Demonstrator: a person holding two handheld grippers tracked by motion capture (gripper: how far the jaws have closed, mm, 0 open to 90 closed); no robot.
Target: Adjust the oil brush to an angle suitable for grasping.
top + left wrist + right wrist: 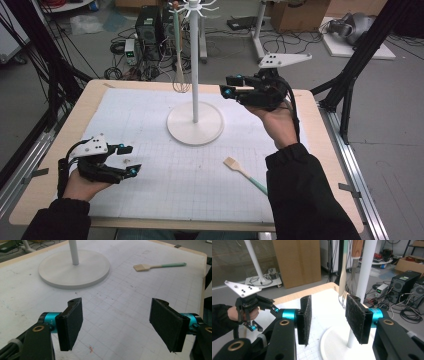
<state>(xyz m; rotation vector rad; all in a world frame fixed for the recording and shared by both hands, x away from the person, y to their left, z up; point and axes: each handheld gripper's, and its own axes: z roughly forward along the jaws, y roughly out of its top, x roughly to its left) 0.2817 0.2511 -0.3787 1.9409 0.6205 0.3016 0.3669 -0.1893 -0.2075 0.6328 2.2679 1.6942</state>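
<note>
Your left gripper (131, 159) rests open and empty on the desk (60, 165); your right gripper (231, 85), open and empty beside the rack (194, 65) with its hung whisk (179, 55), should next fetch the brush (244, 174).

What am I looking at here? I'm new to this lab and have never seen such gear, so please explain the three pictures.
A person sits at a table covered by a white grid mat, holding a two-jaw tool in each hand. The high view looks down from above. The other two pictures come from cameras riding on each tool, looking along its black jaws. The left hand-held gripper rests low near the table's edge, open and holding nothing. The right hand-held gripper is raised beside the pole of a white hanging stand; its jaws are apart with nothing between them. A whisk hangs from the stand's top hooks. A brush with a teal handle lies on the mat.
</note>
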